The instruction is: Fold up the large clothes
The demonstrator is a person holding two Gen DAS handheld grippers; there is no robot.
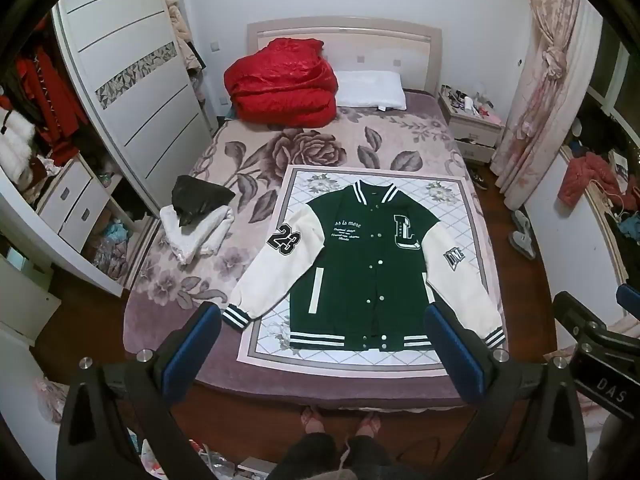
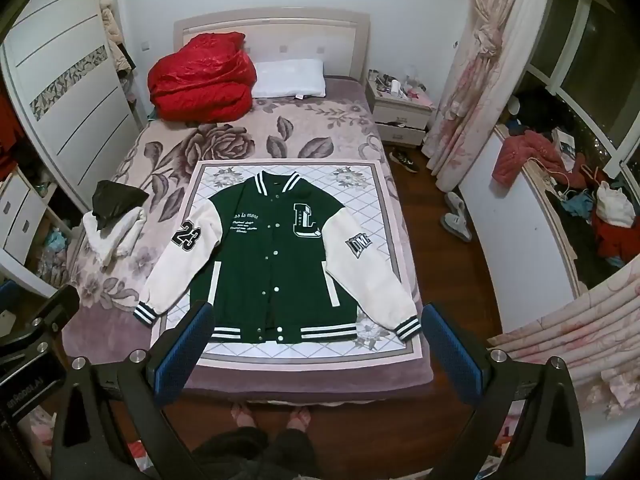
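Left gripper (image 1: 322, 340) and right gripper (image 2: 316, 338): both spread wide, empty, above the bed's (image 1: 168, 344) foot. Varsity jacket (image 1: 364, 264): flat, face up on a quilted mat (image 1: 448, 196), hem nearest, collar toward the headboard (image 1: 344, 32), long axis along the bed, sleeves angled outward.

The jacket (image 1: 360, 264) lies flat on a mat (image 1: 452, 196), with bare bedspread (image 1: 256, 160) open all around it. At ten o'clock from the jacket a black bag on a white towel (image 1: 200, 232) takes up room (well apart from the sleeve). At twelve o'clock, far back, sit a red quilt (image 1: 280, 84) and a pillow (image 1: 370, 90).
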